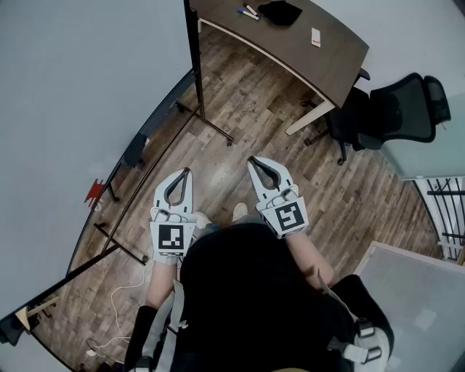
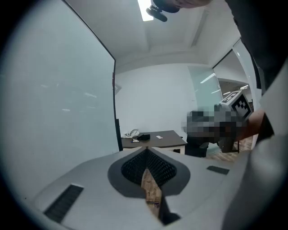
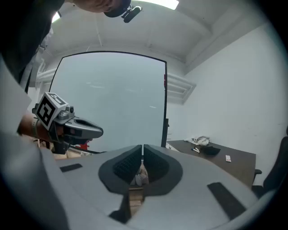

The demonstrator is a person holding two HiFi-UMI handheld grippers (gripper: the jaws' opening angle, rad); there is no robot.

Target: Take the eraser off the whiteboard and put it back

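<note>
The big whiteboard [image 1: 80,87] on its black rolling stand fills the left of the head view. A dark oblong block [image 1: 135,152] that looks like the eraser sits at the board's lower edge. My left gripper [image 1: 188,170] is held at waist height in front of the person, shut and empty, right of that block and apart from it. Beside it, my right gripper [image 1: 251,158] is also shut with nothing in it. The left gripper view shows the closed left gripper [image 2: 146,148] beside the whiteboard [image 2: 54,90]. The right gripper [image 3: 142,146] faces the whiteboard [image 3: 112,99].
A small red item [image 1: 94,192] also hangs on the board's lower edge. A dark desk [image 1: 305,54] with markers [image 1: 248,12] and a black object [image 1: 280,11] stands ahead. A black office chair [image 1: 392,112] is at the right, and the stand's feet [image 1: 218,132] spread over the wooden floor.
</note>
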